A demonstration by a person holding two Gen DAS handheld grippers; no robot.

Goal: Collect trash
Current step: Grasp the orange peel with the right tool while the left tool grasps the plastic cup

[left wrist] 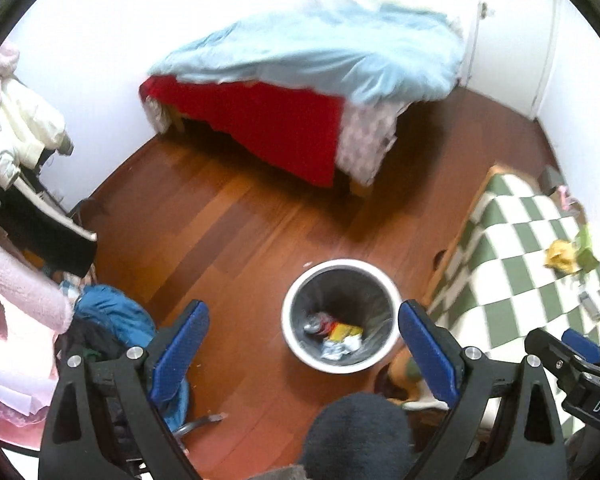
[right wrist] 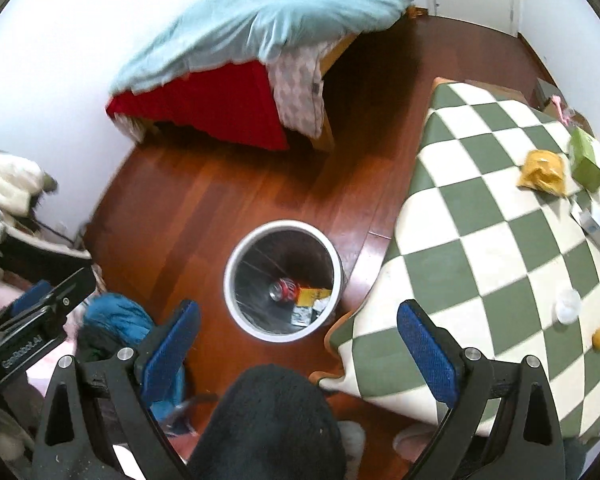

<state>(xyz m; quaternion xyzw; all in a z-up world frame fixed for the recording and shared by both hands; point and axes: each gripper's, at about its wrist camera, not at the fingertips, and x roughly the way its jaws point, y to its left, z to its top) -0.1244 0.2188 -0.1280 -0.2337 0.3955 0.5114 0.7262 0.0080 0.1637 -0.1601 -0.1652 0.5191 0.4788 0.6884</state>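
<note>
Left tool [left wrist: 304, 344] wide open, empty, above bin [left wrist: 300, 344] w/ trash [left wrist: 338, 338]

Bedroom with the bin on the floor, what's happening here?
A person holds two grippers above a white round trash bin on the wooden floor. The left gripper and right gripper are both open and empty. The bin already holds a soda can and wrappers. A crumpled yellow wrapper lies on the green-and-white checkered table.

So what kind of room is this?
Most likely a bedroom: a bed with a rumpled light blue quilt and red sheet, a pile of clothes, and a table under a green-and-white checked cloth beside a white round trash bin.
</note>
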